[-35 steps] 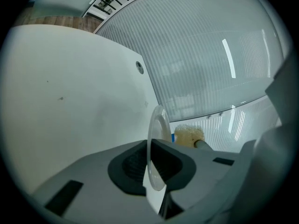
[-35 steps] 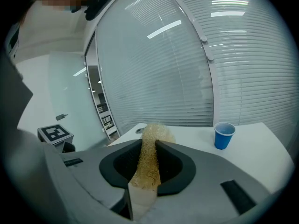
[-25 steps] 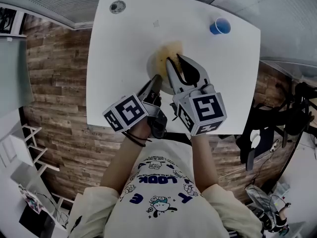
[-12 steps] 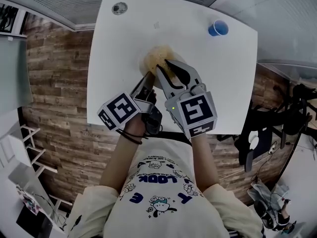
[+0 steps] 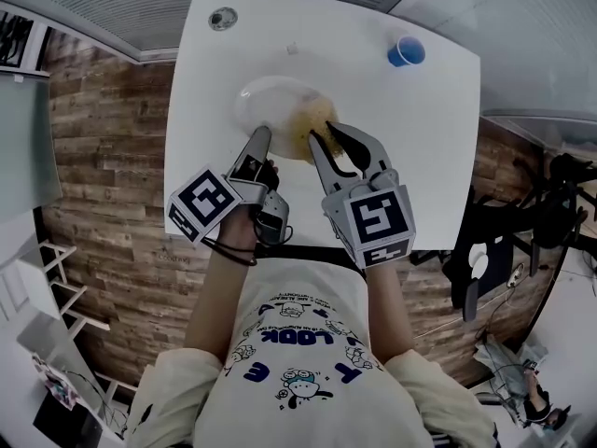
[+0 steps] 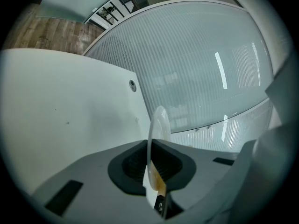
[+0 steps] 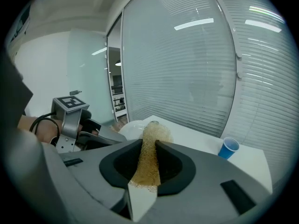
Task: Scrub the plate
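Now my left gripper's (image 6: pixel 152 171) jaws pinch the near rim of the plate (image 5: pixel 266 105), which sits over the counter's (image 5: pixel 438 157) middle. My right gripper's (image 7: pixel 147 167) jaws clamp the scrubbing pad (image 7: pixel 153 135) at the plate's right side. Pressing too hard could lever the plate out of that thin pinch.

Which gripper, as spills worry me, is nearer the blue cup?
Right: the right gripper and sponge are below-left of the cup; the left gripper, clamping the plate, farther left.
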`<state>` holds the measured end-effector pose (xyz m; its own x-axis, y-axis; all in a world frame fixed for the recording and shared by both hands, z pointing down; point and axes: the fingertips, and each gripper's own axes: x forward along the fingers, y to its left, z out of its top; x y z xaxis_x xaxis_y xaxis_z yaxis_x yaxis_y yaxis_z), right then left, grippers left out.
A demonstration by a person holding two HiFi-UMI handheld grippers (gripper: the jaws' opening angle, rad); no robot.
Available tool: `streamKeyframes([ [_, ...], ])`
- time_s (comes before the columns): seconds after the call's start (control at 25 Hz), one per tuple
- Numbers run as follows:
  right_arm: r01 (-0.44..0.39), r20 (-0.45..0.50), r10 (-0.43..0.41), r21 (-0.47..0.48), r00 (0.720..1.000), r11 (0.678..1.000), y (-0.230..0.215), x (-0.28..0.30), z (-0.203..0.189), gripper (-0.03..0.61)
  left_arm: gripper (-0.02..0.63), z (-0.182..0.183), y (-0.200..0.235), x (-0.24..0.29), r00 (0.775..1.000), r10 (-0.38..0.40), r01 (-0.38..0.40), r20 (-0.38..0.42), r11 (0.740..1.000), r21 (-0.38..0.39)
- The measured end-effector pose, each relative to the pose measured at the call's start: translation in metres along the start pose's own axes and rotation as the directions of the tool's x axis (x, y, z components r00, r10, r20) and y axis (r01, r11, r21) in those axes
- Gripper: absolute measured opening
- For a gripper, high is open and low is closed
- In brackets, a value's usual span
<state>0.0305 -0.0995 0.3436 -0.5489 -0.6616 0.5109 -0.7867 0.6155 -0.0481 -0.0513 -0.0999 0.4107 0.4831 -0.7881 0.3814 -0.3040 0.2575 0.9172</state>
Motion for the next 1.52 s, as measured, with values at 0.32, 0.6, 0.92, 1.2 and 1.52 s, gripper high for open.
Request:
streamKeyframes([
  [0.32,0.107,0.044,-0.105,-0.037,0.993,0.994,-0.018,-0.012,0.006,0.084,0.038,-0.012,-0.008,-0.002,0.999,-0.021,0.022,-0.032,1.000,0.022],
  [0.6,0.134,0.094,-0.129,-0.054,0.987,0.989,-0.021,-0.007,0.021,0.084,0.038,-0.020,-0.011,-0.003,0.998,-0.026,0.028,-0.054,0.999,0.030],
  [0.92,0.103,0.111,-0.094,-0.075,0.989,0.992,-0.012,0.008,0.038,0.084,0.037,-0.027,-0.011,-0.004,0.997,-0.029,0.030,-0.069,0.999,0.020],
  [1.2,0.044,0.108,-0.033,-0.103,0.994,0.994,0.009,0.016,0.042,0.084,0.037,-0.039,-0.011,-0.008,0.996,-0.030,0.032,-0.083,0.999,0.023],
  [1.52,-0.035,0.084,0.044,-0.112,0.995,0.993,0.031,0.023,0.040,0.084,0.037,-0.042,-0.012,-0.006,0.996,-0.026,0.027,-0.086,1.000,0.008],
])
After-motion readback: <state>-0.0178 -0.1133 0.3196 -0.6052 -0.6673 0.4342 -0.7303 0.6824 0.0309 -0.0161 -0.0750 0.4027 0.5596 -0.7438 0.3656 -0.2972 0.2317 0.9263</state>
